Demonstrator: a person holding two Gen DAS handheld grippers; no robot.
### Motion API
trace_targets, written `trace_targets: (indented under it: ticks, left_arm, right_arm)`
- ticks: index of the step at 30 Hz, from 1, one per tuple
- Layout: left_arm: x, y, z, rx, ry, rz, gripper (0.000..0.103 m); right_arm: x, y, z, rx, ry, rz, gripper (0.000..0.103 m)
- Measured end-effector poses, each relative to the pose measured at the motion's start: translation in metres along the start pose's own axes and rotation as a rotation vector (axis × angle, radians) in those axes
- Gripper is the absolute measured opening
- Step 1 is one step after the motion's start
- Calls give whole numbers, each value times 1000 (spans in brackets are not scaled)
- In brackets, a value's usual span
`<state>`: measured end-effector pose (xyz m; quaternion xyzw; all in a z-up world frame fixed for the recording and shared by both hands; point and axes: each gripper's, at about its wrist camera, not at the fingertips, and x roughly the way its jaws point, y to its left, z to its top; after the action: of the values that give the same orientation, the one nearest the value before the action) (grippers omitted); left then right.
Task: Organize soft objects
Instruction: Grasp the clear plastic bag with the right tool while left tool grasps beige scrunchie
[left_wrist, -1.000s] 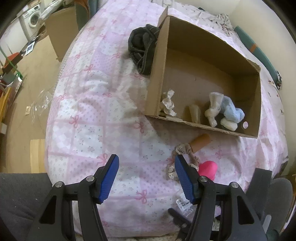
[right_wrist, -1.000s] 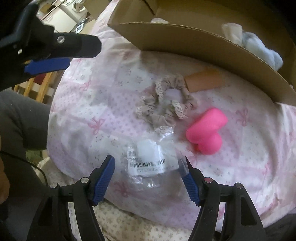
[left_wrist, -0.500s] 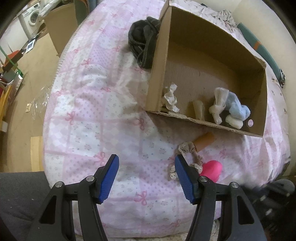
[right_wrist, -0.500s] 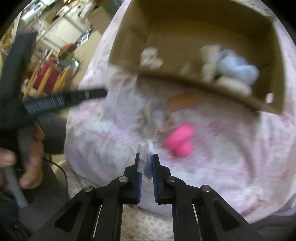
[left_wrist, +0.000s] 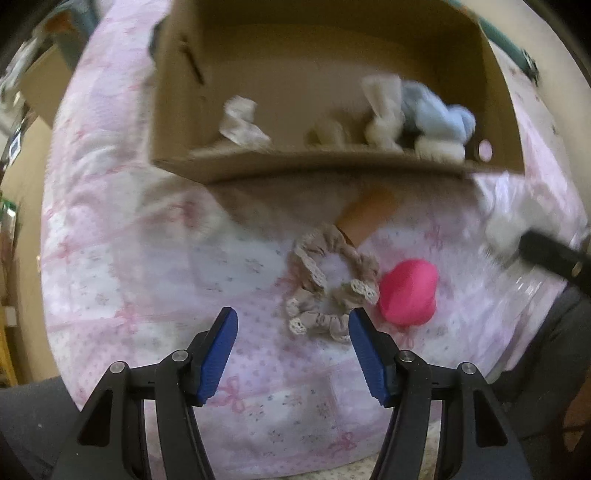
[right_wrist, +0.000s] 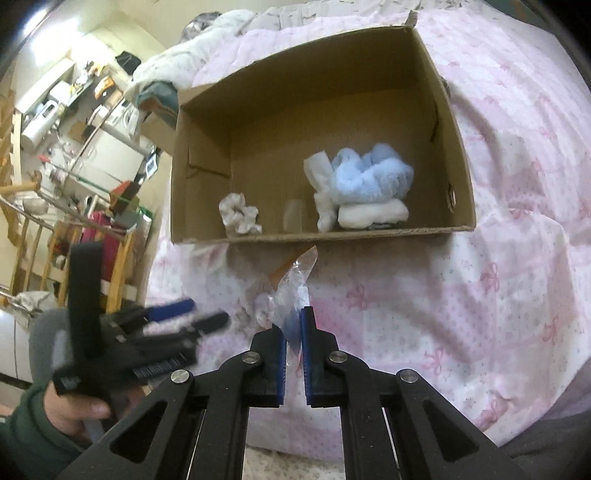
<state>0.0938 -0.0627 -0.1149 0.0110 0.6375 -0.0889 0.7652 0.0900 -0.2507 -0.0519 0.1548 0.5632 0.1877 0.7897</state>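
My right gripper (right_wrist: 293, 332) is shut on a clear plastic bag (right_wrist: 295, 284) with something white inside, held above the pink bedspread in front of the cardboard box (right_wrist: 458, 155). The bag also shows in the left wrist view (left_wrist: 506, 225), blurred at the right. My left gripper (left_wrist: 291, 343) is open and empty, low over the bed, just short of a beige lace scrunchie (left_wrist: 332, 280). A pink soft toy (left_wrist: 408, 291) lies right of the scrunchie, a brown tube (left_wrist: 369, 216) behind it. The box holds a patterned scrunchie (right_wrist: 238, 214), white cloths (right_wrist: 373, 216) and a blue fluffy piece (right_wrist: 369, 177).
The pink patterned bedspread (left_wrist: 147, 280) covers a round-edged bed. A dark garment sits left of the box, mostly hidden. Furniture and shelves (right_wrist: 74, 147) stand off the bed's left side. My left gripper and hand (right_wrist: 122, 343) show at the left of the right wrist view.
My right gripper closed on the plastic bag and lifted it off the bed toward the box. My left gripper moved forward and right, closer to the beige scrunchie.
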Motion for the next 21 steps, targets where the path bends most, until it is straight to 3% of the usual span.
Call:
trace_targets:
  ticks: [7,15,17,19,21]
  left_arm:
    - [21,-15,7,53,37,-7,59]
    - [37,-22,29,55,9,16,59]
    - [39,-22,31,58,3,26,53]
    - [41,-21,33,67,2,32,24]
    - [42,-22,35,51,10,25,18]
  right_arm:
    - [-5,-17,4,74,-16,33,9]
    - [-2,-23,2,96,2,29,9]
    - [0,-24,2,101,8,27,9]
    - [2,-23,2,101,10,23,9]
    - [4,-23,3,97,10,16,9]
